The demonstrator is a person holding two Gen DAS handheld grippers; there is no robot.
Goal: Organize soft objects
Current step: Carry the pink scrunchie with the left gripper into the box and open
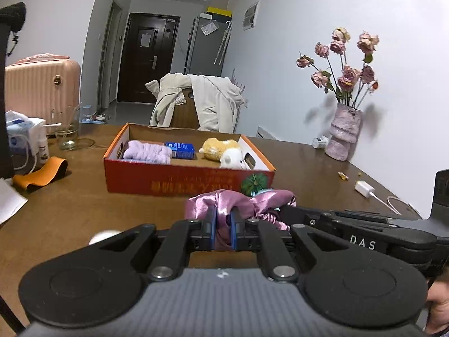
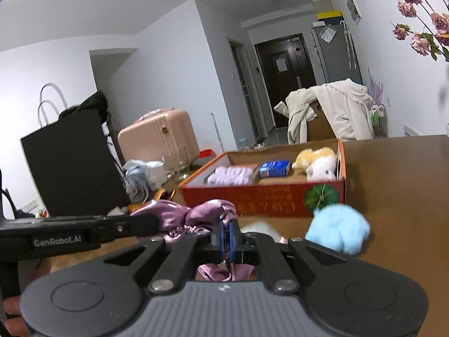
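A shiny pink satin cloth (image 1: 238, 200) hangs between both grippers above the brown table (image 1: 84, 205). My left gripper (image 1: 223, 224) is shut on its left part, pink fabric pinched between the blue pads. My right gripper (image 2: 228, 237) is shut on the other end of the satin cloth (image 2: 179, 213), and more of it hangs below the fingers. Behind stands the red cardboard box (image 1: 179, 178), holding a folded lilac towel (image 1: 147, 151), a blue packet (image 1: 181, 149) and a yellow and white plush toy (image 1: 224, 151). A fluffy light blue ball (image 2: 338, 230) lies on the table at the right.
A pink vase of dried roses (image 1: 343, 133) stands at the right wall, with a white charger and cable (image 1: 364, 189) nearer. A glass (image 1: 66, 134), tissues and an orange sleeve (image 1: 42, 175) lie left of the box. A black paper bag (image 2: 70, 163) stands far left.
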